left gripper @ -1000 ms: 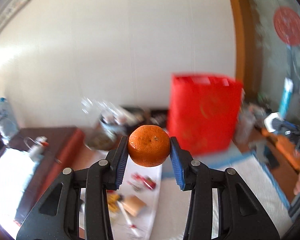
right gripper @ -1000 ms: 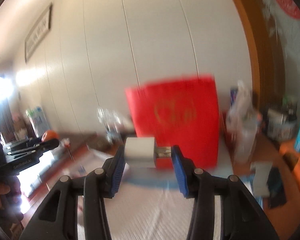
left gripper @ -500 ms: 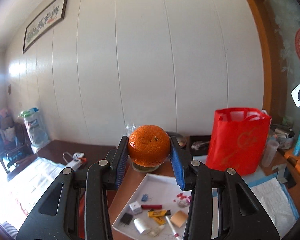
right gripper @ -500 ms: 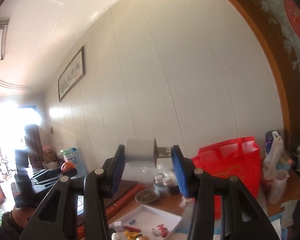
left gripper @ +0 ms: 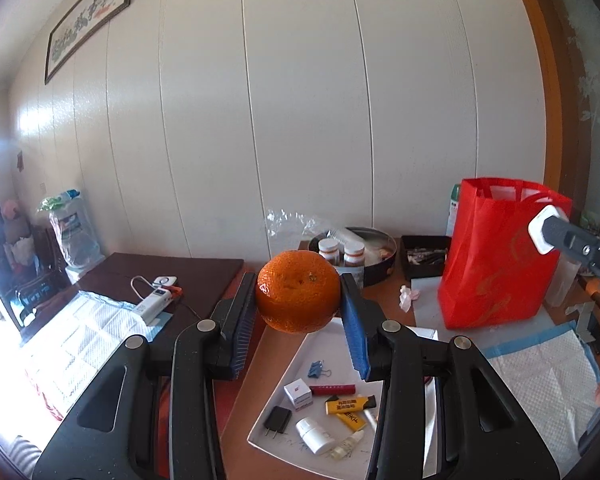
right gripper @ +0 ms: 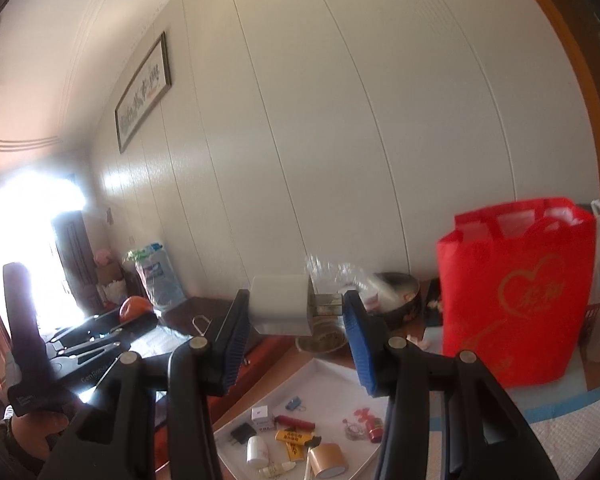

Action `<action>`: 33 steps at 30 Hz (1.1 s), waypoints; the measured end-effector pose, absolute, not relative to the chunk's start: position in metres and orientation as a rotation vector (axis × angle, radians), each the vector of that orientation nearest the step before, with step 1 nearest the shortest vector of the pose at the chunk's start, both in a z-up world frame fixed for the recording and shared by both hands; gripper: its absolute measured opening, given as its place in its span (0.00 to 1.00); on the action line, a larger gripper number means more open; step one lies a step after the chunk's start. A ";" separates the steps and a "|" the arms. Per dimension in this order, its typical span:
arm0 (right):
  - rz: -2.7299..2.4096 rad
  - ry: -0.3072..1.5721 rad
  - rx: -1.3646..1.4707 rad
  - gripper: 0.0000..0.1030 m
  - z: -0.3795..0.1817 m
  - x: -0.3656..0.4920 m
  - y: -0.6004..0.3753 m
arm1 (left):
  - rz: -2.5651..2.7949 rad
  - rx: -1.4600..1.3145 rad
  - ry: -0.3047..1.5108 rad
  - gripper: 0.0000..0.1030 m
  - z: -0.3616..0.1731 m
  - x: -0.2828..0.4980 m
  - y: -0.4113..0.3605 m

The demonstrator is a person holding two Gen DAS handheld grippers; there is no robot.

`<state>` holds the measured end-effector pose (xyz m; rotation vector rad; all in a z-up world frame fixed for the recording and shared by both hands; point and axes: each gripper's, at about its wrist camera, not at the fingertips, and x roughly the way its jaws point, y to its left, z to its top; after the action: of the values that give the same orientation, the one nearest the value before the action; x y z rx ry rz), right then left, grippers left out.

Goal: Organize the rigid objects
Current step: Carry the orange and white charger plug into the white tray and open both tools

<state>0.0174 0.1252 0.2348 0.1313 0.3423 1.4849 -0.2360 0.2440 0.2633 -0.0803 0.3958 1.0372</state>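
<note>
Pale panelled wall (left gripper: 308, 92) w/ vertical seams fills most of both views. Framed picture (left gripper: 90, 16) hangs high at left. Orange-brown wood door frame (left gripper: 540, 80) at right edge. Strong glare from bright doorway (right gripper: 24, 216) far left. Dark brown desk (left gripper: 172, 276) along wall, lighter wood desk (left gripper: 284, 344) just beside it.

Your left hand-held gripper (left gripper: 299, 322) has matt black plastic arms and ribbed blue pads around a dimpled, slightly glossy orange (left gripper: 298, 291). The charger (right gripper: 281, 309) is smooth white plastic with metal prongs; the red bag (right gripper: 516, 296) looks like matt cloth.
</note>
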 end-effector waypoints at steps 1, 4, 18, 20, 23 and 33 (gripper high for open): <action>1.484 0.352 0.118 0.45 0.231 0.014 0.130 | 1.036 -0.087 0.403 0.39 0.259 -0.234 0.248; 1.481 0.388 0.063 0.45 0.216 0.006 0.150 | 1.033 -0.112 0.448 0.39 0.239 -0.224 0.262; 1.402 0.608 -0.214 0.45 0.112 -0.002 0.226 | 0.968 -0.298 0.747 0.39 0.107 -0.166 0.324; 1.391 0.650 -0.243 0.45 0.096 0.000 0.234 | 0.963 -0.328 0.788 0.39 0.086 -0.161 0.331; 1.380 0.704 -0.265 0.45 0.077 0.004 0.241 | 0.962 -0.354 0.816 0.39 0.068 -0.155 0.338; 1.360 0.725 -0.273 0.70 0.056 0.008 0.253 | 0.988 -0.365 0.813 0.70 0.056 -0.151 0.352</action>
<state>0.0082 0.2535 0.0562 -0.2731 0.7250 1.3603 -0.1506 0.3518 0.0557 -0.3655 0.8132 0.9882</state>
